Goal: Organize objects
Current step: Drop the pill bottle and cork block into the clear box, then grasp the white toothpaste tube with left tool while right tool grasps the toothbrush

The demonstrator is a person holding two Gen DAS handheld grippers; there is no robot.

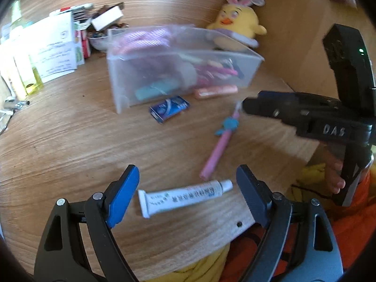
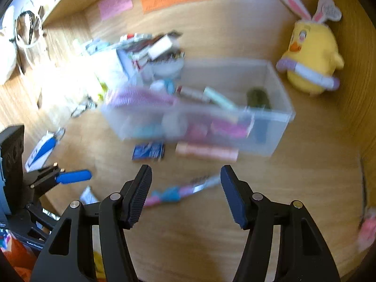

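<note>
A white tube (image 1: 185, 196) lies flat on the wooden table (image 1: 70, 141), long axis running left to right, cap toward the right. The left tool (image 1: 188, 188) hangs over it, jaws wide apart, touching nothing. The right tool (image 2: 185, 188), jaws apart and empty, hovers above a pink toothbrush (image 2: 178, 192) near the clear bin (image 2: 270, 127).
</note>
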